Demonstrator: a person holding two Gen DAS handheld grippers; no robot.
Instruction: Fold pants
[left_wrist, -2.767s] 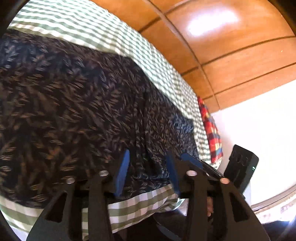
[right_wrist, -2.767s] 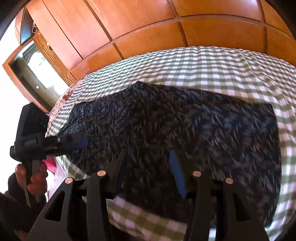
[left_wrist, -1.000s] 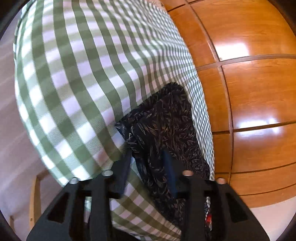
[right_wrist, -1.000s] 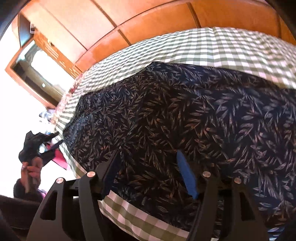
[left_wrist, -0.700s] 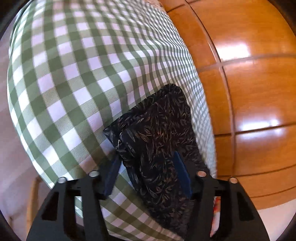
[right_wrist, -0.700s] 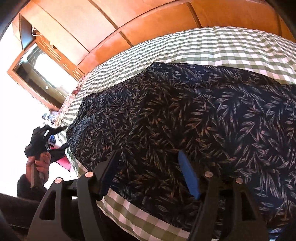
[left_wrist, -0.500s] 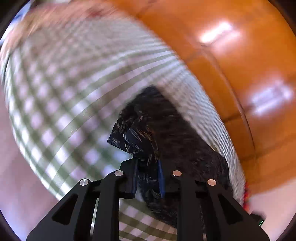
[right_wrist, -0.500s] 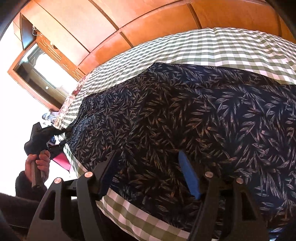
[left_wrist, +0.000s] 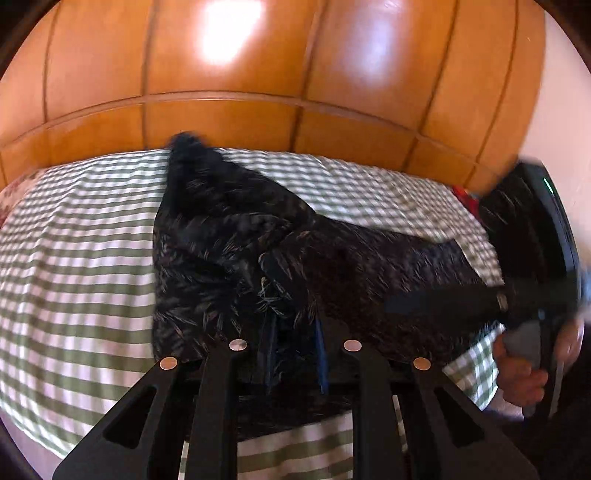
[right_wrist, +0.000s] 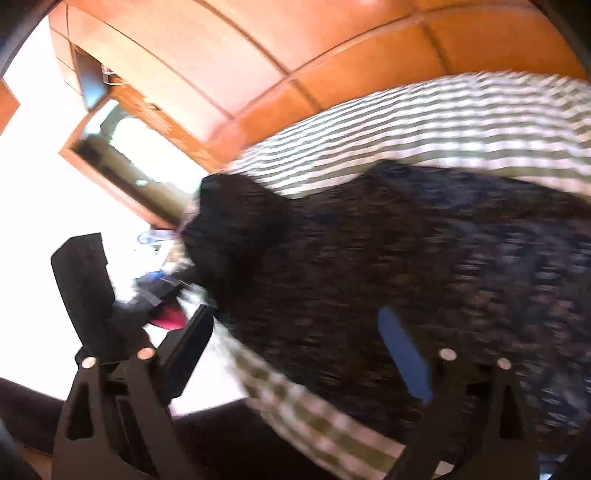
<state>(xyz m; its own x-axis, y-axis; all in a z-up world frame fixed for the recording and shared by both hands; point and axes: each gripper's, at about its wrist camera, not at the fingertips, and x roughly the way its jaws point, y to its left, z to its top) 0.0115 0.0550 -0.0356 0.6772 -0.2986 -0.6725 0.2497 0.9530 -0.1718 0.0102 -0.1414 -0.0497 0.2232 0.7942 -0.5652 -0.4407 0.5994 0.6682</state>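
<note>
Pants (left_wrist: 229, 243), dark with leaf print, lie bunched on checked bedspread (left_wrist: 74, 258).

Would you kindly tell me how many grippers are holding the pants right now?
1. The left gripper is shut on a bunched fold of the pants. The right gripper has just opened and hovers over the fabric, gripping nothing.

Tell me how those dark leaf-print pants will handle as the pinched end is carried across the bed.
Likely floppy: the pants bunch and drape in soft folds behind the left gripper, which is shut on them. Probably light, since one pinched end lifts a whole length off the checked bedsheet. The rest will likely drag along; the right gripper, jaws just opened wide, pins nothing.
</note>
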